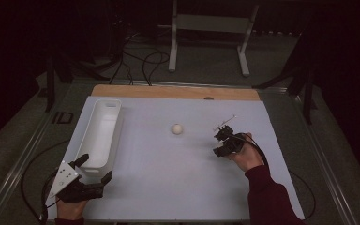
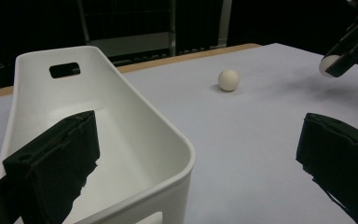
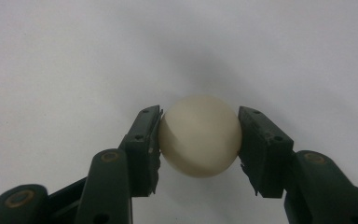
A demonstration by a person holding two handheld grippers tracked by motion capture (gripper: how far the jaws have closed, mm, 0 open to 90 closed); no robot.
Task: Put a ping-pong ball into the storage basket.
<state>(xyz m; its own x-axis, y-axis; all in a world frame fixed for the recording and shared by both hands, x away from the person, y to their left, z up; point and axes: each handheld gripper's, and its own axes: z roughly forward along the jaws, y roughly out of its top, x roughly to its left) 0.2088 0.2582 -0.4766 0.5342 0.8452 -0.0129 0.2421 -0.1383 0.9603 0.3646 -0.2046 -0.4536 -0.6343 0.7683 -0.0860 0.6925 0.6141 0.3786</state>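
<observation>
A cream ball [image 3: 200, 135] is pinched between the two pads of my right gripper [image 3: 199, 145], above the white table sheet [image 1: 168, 183]. In the high view my right gripper [image 1: 221, 143] is right of centre, and the left gripper view shows it [image 2: 349, 44] with that held ball [image 2: 328, 65] at the far right. A second cream ball [image 1: 177, 128] [image 2: 228, 80] lies loose mid-table. My left gripper [image 1: 96, 167] [image 2: 196, 161] stands open at the near end of a white bin [image 1: 117, 133] [image 2: 135, 100], one jaw inside the bin and one outside. Nothing lies in the part of the bin that I see.
A wooden strip [image 1: 168, 92] runs along the table's far edge. Beyond it a white metal stand [image 1: 173, 42] and dark cables [image 1: 140, 61] are on the floor. Bare sheet lies between the bin and the loose ball.
</observation>
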